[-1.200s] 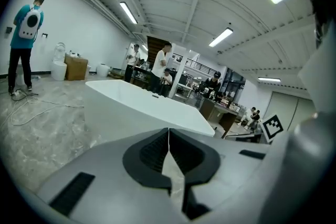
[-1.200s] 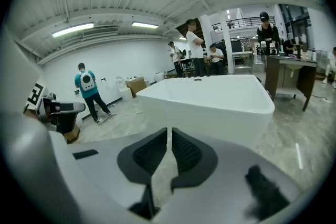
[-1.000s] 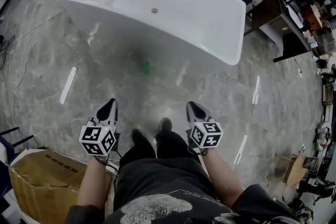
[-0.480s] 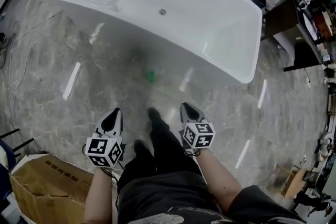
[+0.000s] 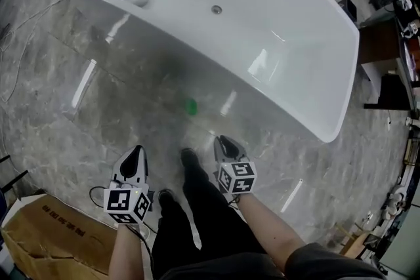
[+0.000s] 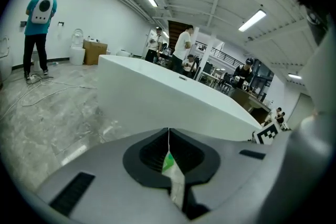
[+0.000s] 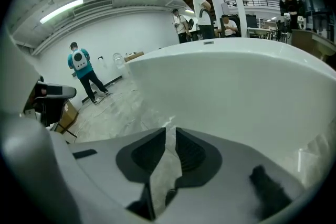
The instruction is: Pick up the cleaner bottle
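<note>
The left tongs (image 5: pixel 136 154) and right tongs (image 5: pixel 224 142) are both narrow, jaws together on nothing, 1 on each side of the person's legs (image 5: pixel 197 206). Ahead of them, apart from both, the small green cleaner bottle (image 5: pixel 190 105) sits on the marble floor (image 5: pixel 72 121), near the white bathtub (image 5: pixel 262 29).

The cleaner bottle (image 5: pixel 190 105) sits on the floor (image 5: pixel 65 128) before the bathtub (image 5: pixel 275 16).

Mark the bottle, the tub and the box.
bottle (image 5: pixel 190 105), head view, middle of its green shape on the floor.
tub (image 5: pixel 295 36), head view, bare inner wall.
box (image 5: pixel 52 239), head view, top face.
</note>
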